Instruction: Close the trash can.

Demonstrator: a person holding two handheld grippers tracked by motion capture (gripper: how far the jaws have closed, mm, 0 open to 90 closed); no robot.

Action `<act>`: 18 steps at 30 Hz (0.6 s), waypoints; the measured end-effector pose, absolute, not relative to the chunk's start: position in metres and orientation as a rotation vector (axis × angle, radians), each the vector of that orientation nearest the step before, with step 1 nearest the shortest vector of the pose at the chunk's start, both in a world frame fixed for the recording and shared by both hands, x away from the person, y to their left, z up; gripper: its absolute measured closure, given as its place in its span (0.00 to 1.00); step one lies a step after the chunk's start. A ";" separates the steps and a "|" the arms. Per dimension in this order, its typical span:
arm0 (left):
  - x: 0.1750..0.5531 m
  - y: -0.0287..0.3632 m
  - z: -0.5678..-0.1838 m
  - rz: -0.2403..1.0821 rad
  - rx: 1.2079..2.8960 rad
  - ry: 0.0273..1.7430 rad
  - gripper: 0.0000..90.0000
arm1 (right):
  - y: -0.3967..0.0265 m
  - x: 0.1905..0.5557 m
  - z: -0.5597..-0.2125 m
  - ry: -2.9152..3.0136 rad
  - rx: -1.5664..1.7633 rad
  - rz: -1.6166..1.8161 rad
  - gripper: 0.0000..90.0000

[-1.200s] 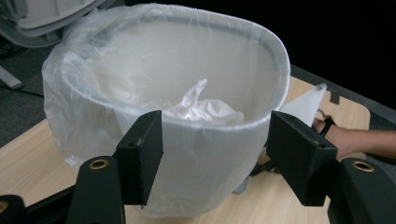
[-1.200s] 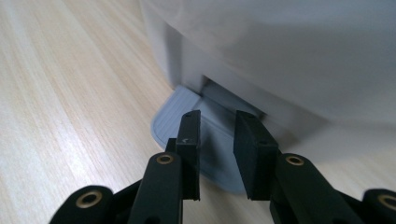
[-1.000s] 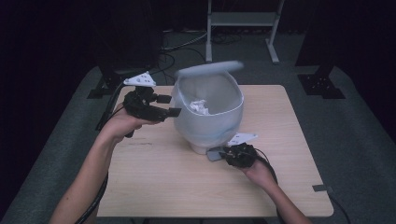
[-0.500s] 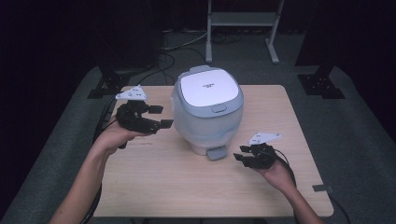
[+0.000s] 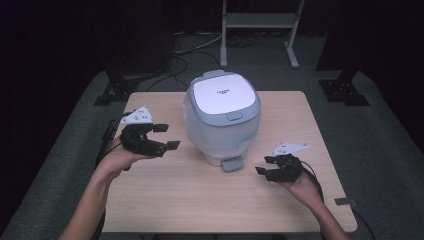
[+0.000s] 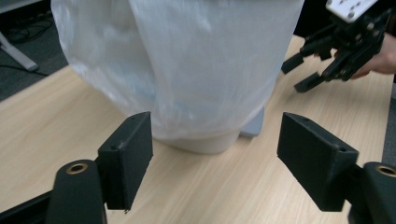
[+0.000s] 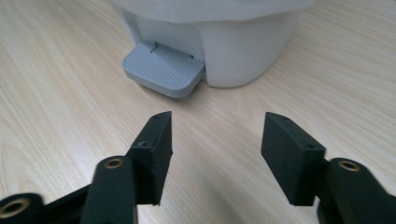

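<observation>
While the lid [image 5: 223,95] shows above, the pedal [image 7: 163,70] (grey) shows close

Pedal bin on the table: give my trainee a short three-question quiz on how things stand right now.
1. True or false: the lid of the pedal bin is shut.
2. Which part sticks out at the foot of the bin, on the person's side? A) a handle B) a grey pedal C) a wheel
3. What do the left gripper and the right gripper hold?

Key
1. True: the lid lies flat on the bin.
2. B: the pedal rests just above the table.
3. Nothing: both stand open and clear of the bin, one at each side. The plastic liner hangs over the bin's wall.
</observation>
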State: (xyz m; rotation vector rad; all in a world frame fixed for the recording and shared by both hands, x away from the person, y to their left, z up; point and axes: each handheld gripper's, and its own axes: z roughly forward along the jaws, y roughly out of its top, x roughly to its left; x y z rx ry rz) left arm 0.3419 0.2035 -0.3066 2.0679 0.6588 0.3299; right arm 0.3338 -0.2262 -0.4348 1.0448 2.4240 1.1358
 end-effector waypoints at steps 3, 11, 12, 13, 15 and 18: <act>0.340 0.208 -0.318 0.325 2.060 0.674 0.26 | -0.229 0.333 -0.436 2.425 1.048 1.137 0.44; 0.333 0.215 -0.345 0.342 2.041 0.697 0.21 | -0.236 0.330 -0.438 2.422 1.062 1.129 0.37; 0.330 0.218 -0.352 0.365 2.020 0.703 0.20 | -0.238 0.329 -0.439 2.424 1.067 1.122 0.36; 0.328 0.219 -0.355 0.371 2.011 0.705 0.20 | -0.239 0.328 -0.439 2.425 1.070 1.120 0.36; 0.327 0.221 -0.358 0.372 2.004 0.706 0.20 | -0.241 0.327 -0.439 2.424 1.066 1.120 0.36; 0.320 0.224 -0.371 0.391 1.994 0.713 0.20 | -0.245 0.324 -0.440 2.425 1.073 1.109 0.35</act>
